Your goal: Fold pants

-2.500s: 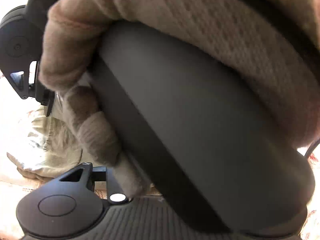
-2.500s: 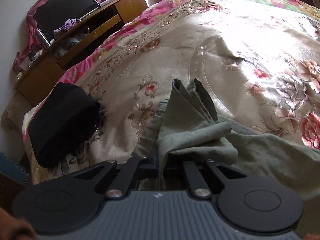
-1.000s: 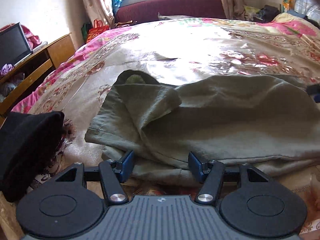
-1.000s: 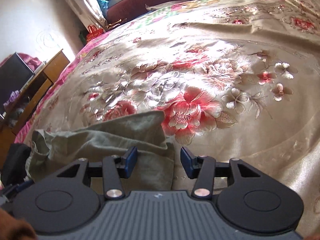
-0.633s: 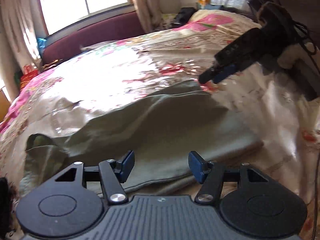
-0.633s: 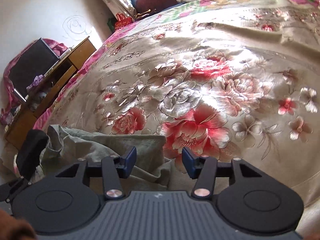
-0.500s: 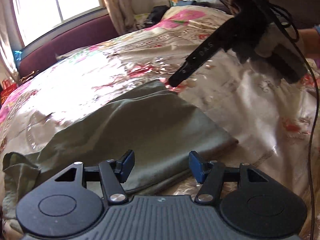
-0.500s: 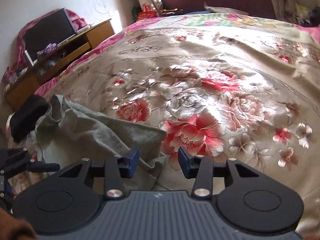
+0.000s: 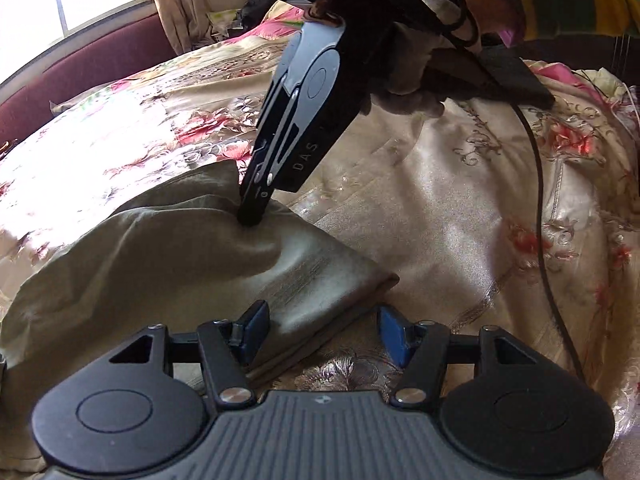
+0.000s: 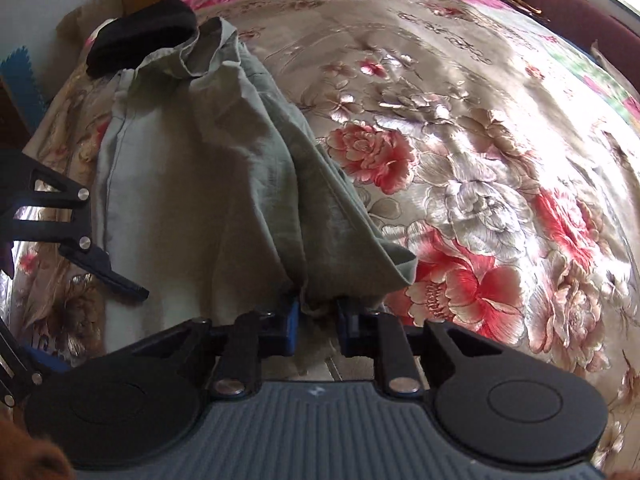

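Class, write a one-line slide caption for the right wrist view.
Right gripper pinches the olive pants at one corner on a floral bedspread.

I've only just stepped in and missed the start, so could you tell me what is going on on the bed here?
A person is folding a pair of olive pants on a flowered bedspread, with a handheld gripper in each hand. The right gripper has its jaws nearly closed on a bunch of cloth at one end of the pants. The left gripper sits open at the near corner of that end, holding nothing. A black garment lies by the far end.
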Motion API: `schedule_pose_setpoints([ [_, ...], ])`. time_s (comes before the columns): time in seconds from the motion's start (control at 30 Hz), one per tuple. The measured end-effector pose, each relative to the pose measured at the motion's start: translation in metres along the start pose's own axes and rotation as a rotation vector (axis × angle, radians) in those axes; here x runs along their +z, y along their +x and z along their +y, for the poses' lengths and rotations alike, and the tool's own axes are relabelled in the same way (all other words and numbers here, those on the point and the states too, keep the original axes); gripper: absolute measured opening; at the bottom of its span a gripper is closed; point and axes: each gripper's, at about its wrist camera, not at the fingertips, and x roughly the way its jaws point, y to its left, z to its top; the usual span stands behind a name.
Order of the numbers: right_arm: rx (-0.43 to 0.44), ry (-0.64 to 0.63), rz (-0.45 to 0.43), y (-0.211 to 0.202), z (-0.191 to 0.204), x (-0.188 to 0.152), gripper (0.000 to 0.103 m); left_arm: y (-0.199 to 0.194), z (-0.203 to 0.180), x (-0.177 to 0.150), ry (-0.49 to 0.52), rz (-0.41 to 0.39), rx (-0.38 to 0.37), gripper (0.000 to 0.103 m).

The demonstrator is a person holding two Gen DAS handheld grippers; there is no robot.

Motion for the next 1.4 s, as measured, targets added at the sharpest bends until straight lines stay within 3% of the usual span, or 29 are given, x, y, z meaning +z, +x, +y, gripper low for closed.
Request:
schedule_pose_setpoints([
  [0.07,-0.028,-0.044,0.009,-0.002,0.005,0.006,0.003,0.001,0.0,0.001,0.007,0.003,-0.005,0.073],
  [0.17,-0.088,-0.04,0.031,-0.003,0.005,0.008,0.001,0.002,-0.001,0.002,0.017,0.0,-0.014,0.073],
  [0.3,-0.119,0.222,-0.03,-0.023,-0.033,0.005,0.001,0.008,-0.003,-0.001,0.014,0.004,-0.028,0.075],
  [0.4,-0.143,0.334,-0.072,-0.027,-0.051,0.005,0.001,0.019,0.001,-0.005,-0.027,0.028,-0.033,0.081],
  [0.53,-0.104,0.558,-0.153,-0.03,-0.082,0.001,0.001,0.021,0.001,-0.005,-0.041,0.031,-0.032,0.083],
  [0.67,-0.188,0.589,-0.179,-0.023,-0.092,0.005,0.001,0.017,0.002,-0.003,-0.042,0.029,-0.038,0.082],
  [0.73,-0.188,0.583,-0.182,-0.02,-0.097,0.009,0.003,0.017,0.003,-0.002,-0.045,0.034,-0.038,0.082],
  [0.8,-0.233,0.579,-0.19,-0.023,-0.098,0.008,0.011,0.013,0.002,-0.001,-0.037,0.028,-0.031,0.082],
  [0.87,-0.22,0.604,-0.197,-0.031,-0.101,0.003,0.011,0.008,0.002,-0.001,-0.019,0.014,-0.021,0.082],
  [0.93,-0.209,0.637,-0.214,-0.042,-0.105,-0.009,0.022,0.002,0.005,0.001,-0.002,-0.007,-0.009,0.082],
  [1.0,-0.149,0.721,-0.233,-0.049,-0.104,-0.027,0.048,-0.001,0.01,0.003,0.012,-0.021,0.024,0.082],
  [1.1,0.016,0.847,-0.254,-0.04,-0.09,-0.055,0.052,0.0,0.028,0.002,-0.013,-0.017,0.092,0.082],
  [1.23,0.091,0.922,-0.232,0.0,-0.075,-0.063,0.058,0.004,0.044,-0.004,-0.056,0.034,0.15,0.082],
  [1.27,0.075,0.936,-0.248,0.005,-0.071,-0.062,0.051,0.003,0.044,-0.005,-0.054,0.041,0.16,0.082],
  [1.3,0.094,0.953,-0.239,0.006,-0.068,-0.06,0.02,0.002,0.043,-0.006,-0.054,0.05,0.171,0.082],
  [1.33,0.128,0.972,-0.229,0.005,-0.066,-0.061,0.004,0.0,0.04,-0.006,-0.053,0.057,0.175,0.082],
  [1.4,0.1,0.897,-0.194,-0.012,-0.044,-0.065,0.004,-0.004,0.034,-0.004,-0.045,0.054,0.155,0.082],
])
